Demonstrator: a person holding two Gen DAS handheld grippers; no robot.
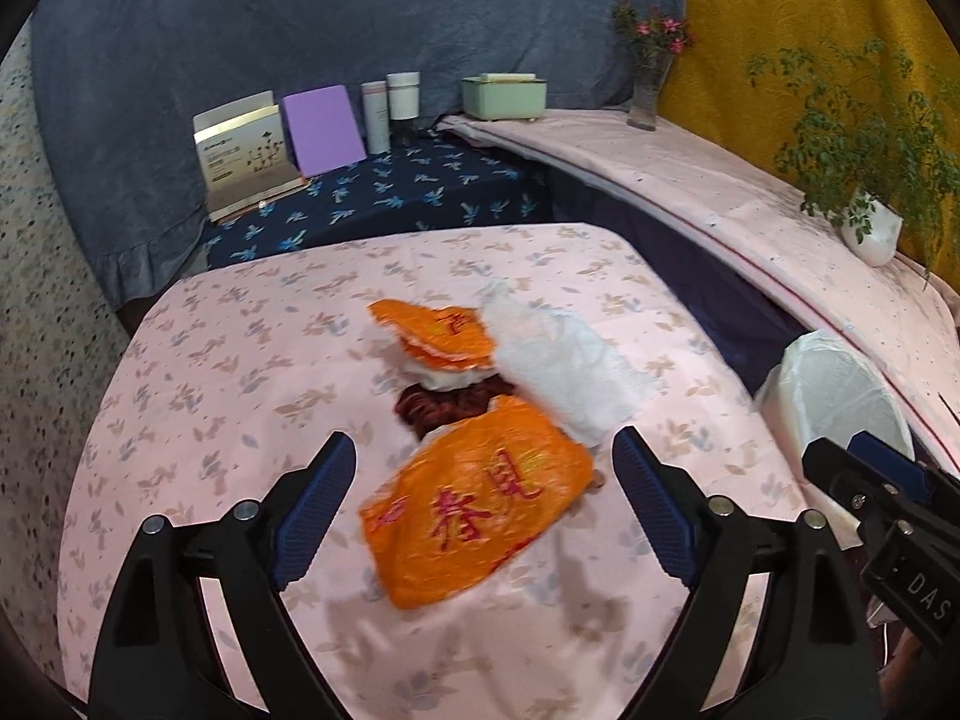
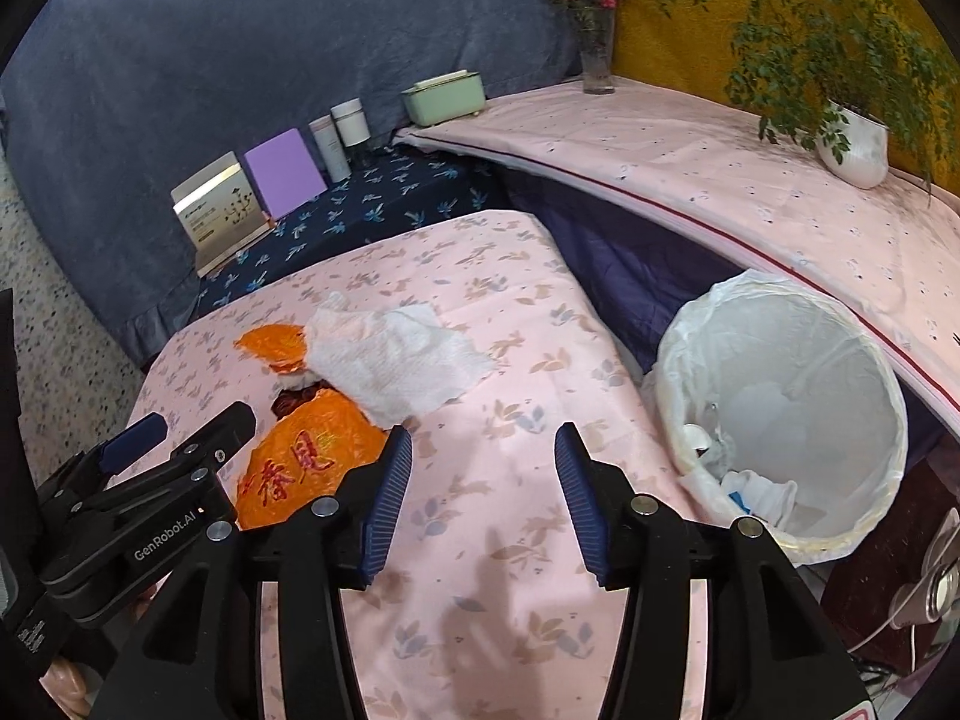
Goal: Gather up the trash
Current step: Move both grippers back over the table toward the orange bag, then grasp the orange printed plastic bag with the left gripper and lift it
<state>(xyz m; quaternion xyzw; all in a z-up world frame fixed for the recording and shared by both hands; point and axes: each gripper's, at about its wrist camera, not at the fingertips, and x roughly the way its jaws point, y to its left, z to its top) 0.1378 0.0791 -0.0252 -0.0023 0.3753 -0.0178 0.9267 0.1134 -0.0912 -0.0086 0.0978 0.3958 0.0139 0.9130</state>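
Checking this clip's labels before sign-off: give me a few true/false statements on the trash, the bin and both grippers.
1. The left gripper grips an orange wrapper. False: its jaws stand open around it, not pressing.
2. The right gripper is empty. True.
3. The white tissue lies in the bin. False: it lies on the pink cloth.
4. The bin has a white liner. True.

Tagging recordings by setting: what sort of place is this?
Probably a home room staged for recording: cloth-covered table, lined waste bin beside it, potted plant and flower vase on a draped ledge.
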